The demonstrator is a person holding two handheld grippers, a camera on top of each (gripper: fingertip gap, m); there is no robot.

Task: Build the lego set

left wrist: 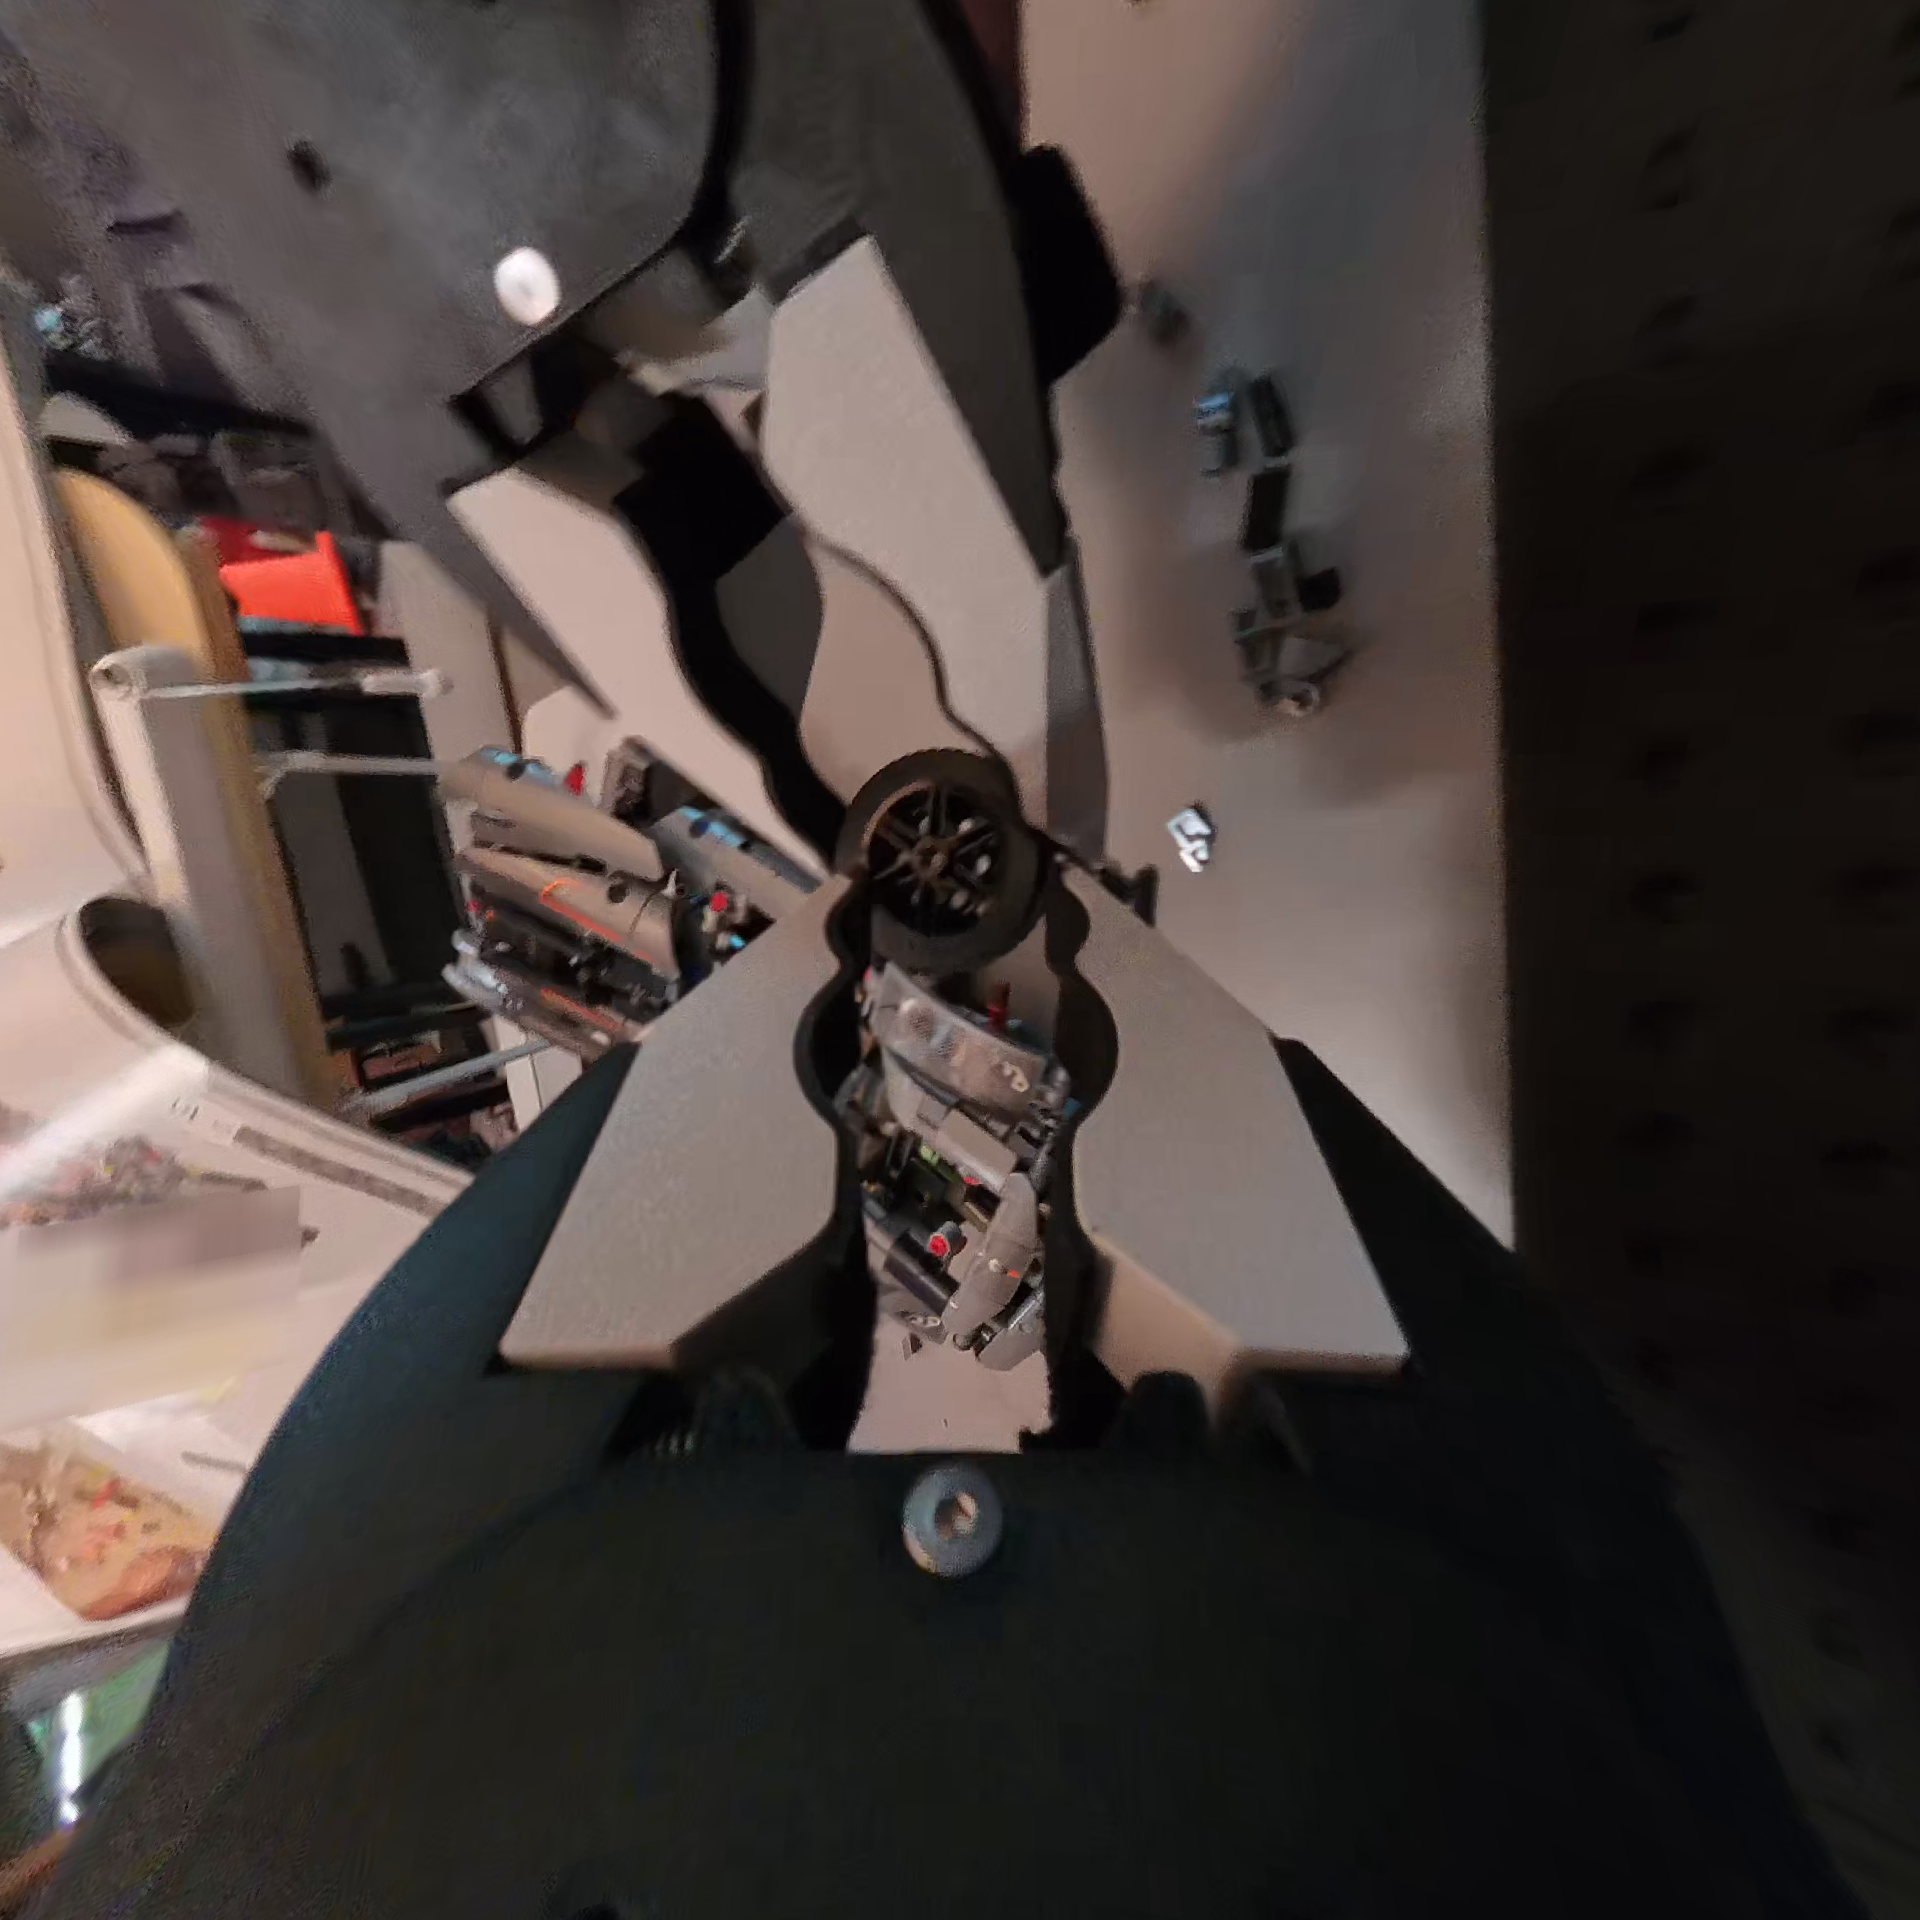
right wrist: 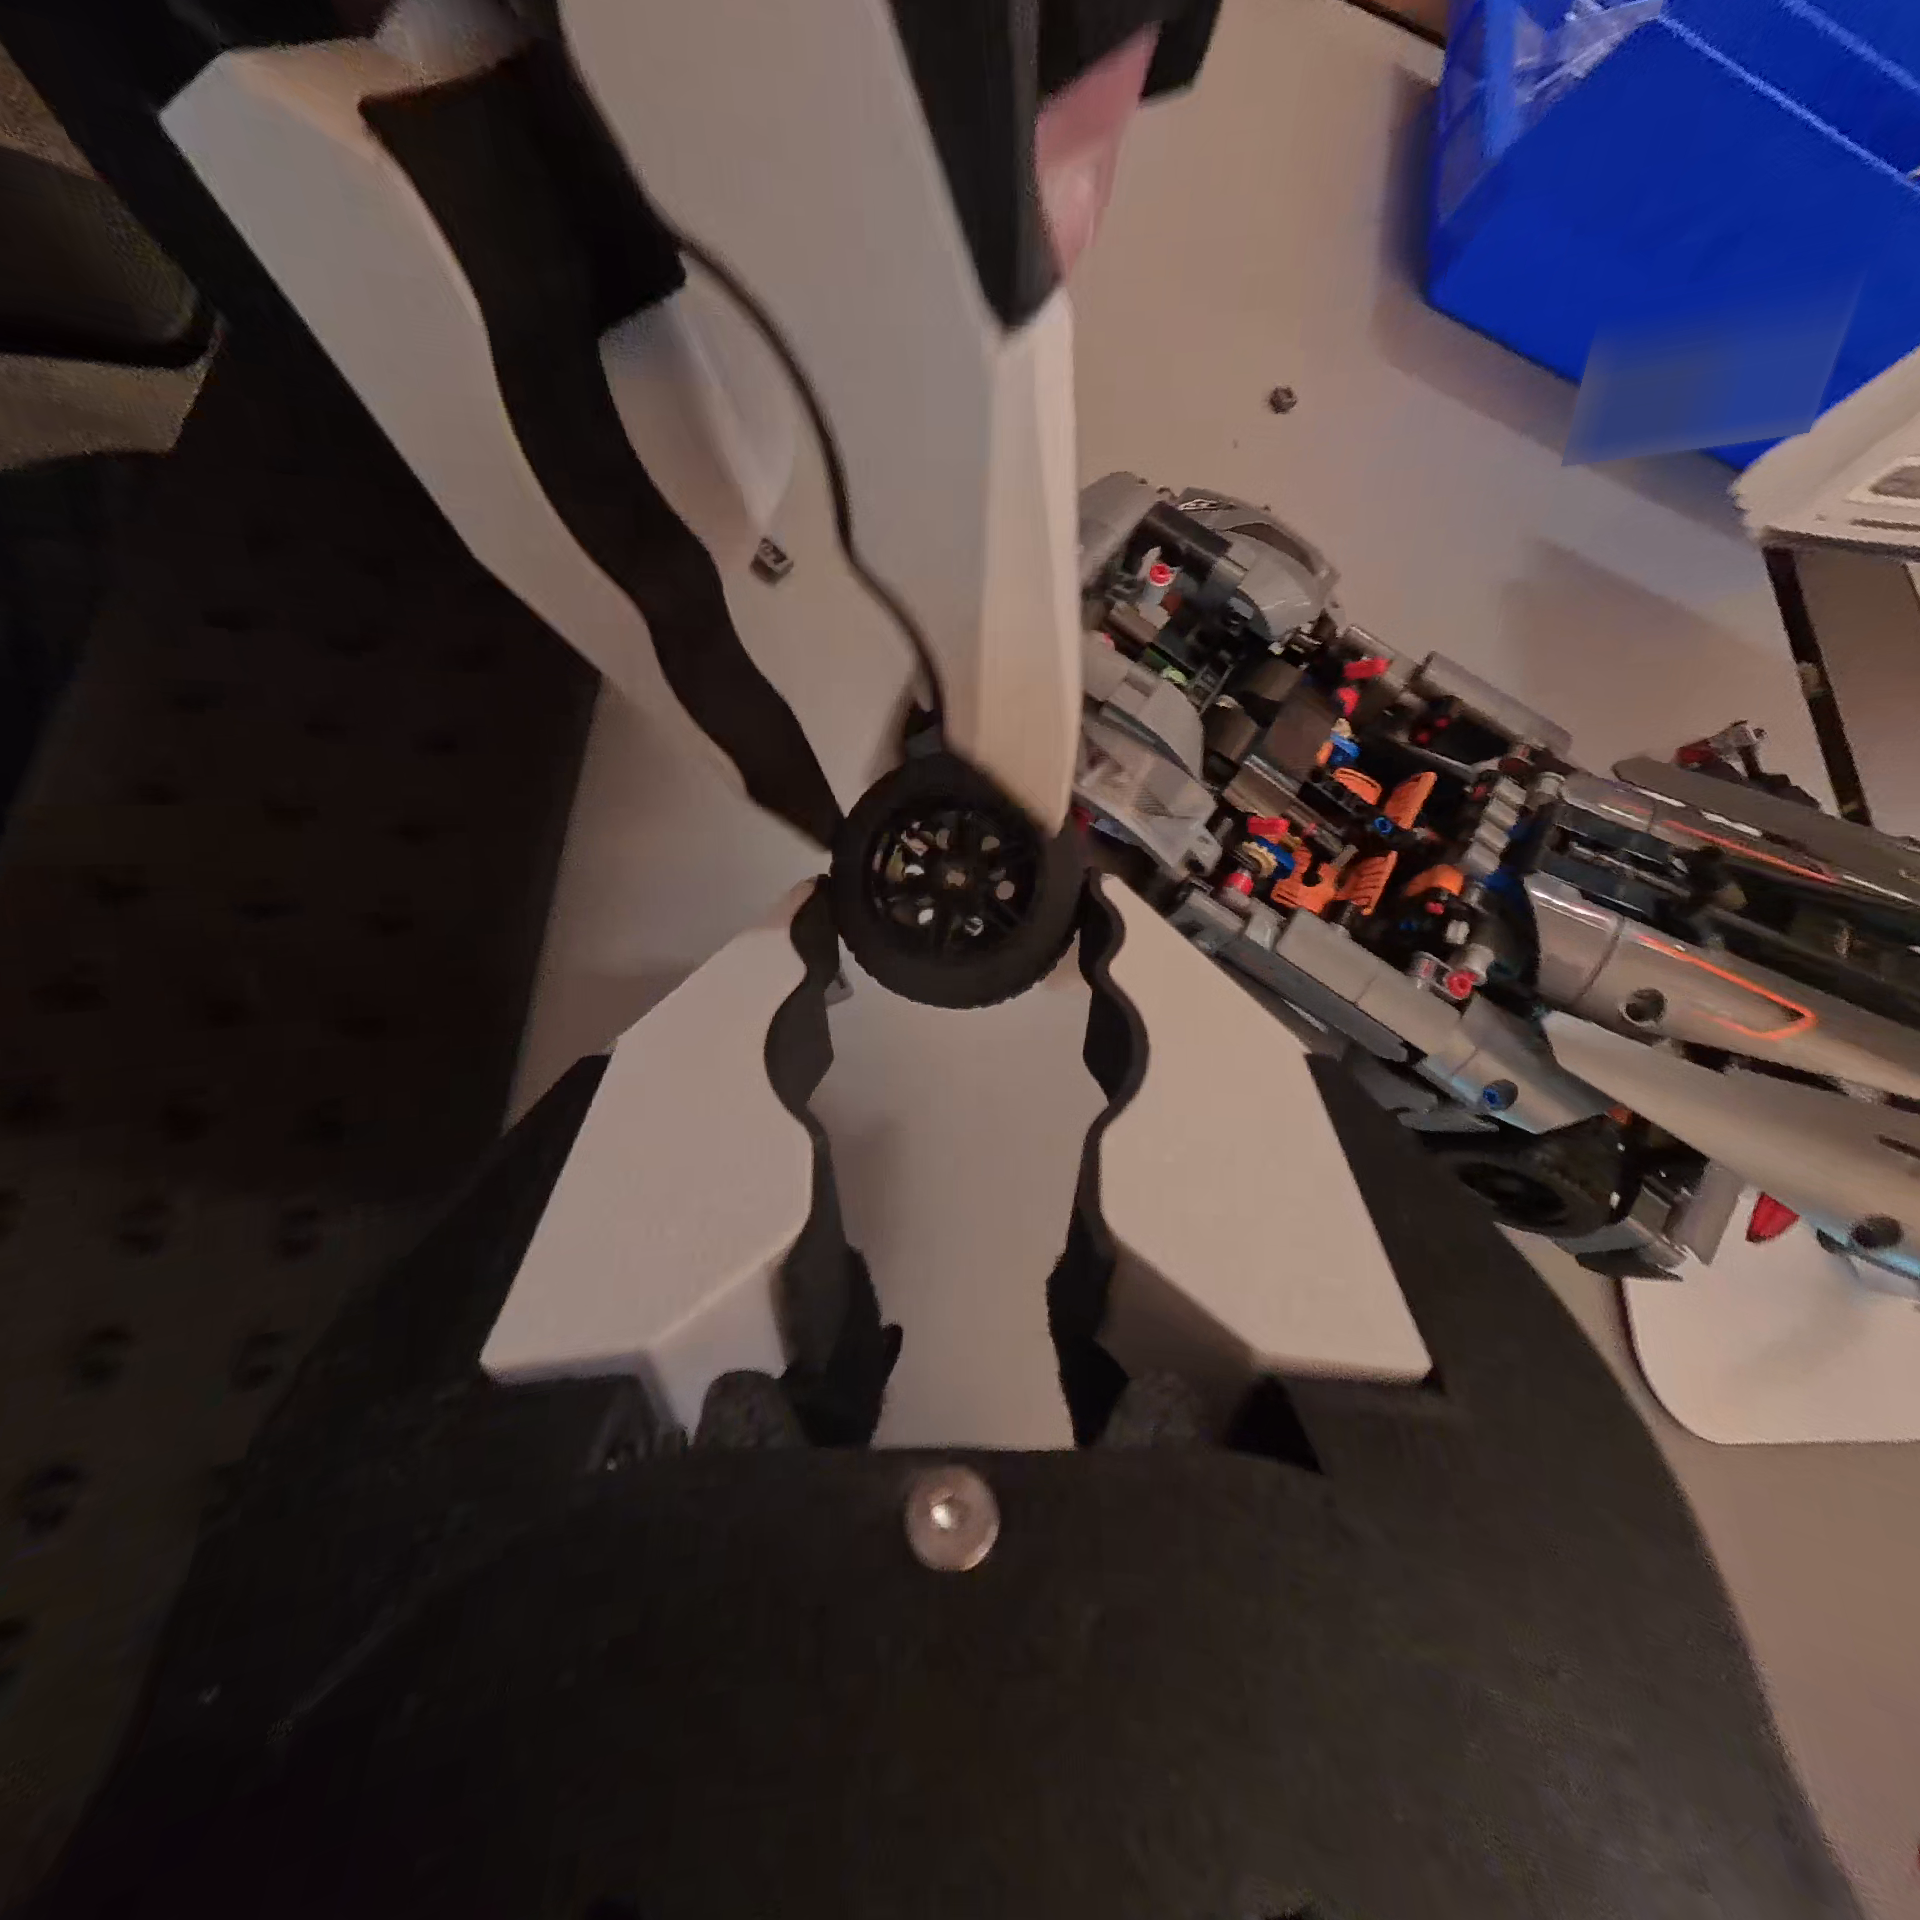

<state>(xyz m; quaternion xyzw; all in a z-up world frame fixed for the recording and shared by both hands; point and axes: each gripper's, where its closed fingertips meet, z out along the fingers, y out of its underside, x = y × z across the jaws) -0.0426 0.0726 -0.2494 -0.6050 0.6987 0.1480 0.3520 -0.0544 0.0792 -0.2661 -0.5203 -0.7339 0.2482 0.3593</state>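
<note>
We see both tools meeting tip to tip above the table (right wrist: pixel 1299 270): the left tool (left wrist: pixel 940 883) and right tool (right wrist: pixel 951 914) each look clamped on the black wheel (right wrist: pixel 948 891), just beside the grey car (right wrist: pixel 1455 831), though blur hides exact contact.

The small black wheel (right wrist: pixel 954 902) has a matt rubber tyre around a glossy plastic spoked rim. The fingers pinching it wear smooth matt pale plastic shells (right wrist: pixel 665 1174) lined with wavy black rubbery pads (right wrist: pixel 798 1049). Just right of the wheel, the grey plastic model car (right wrist: pixel 1558 935) shines, satin with orange accents. Beyond the car, a blue plastic bin (right wrist: pixel 1662 208) looks glossy. The white tabletop (right wrist: pixel 1299 260) is smooth and matt.
</note>
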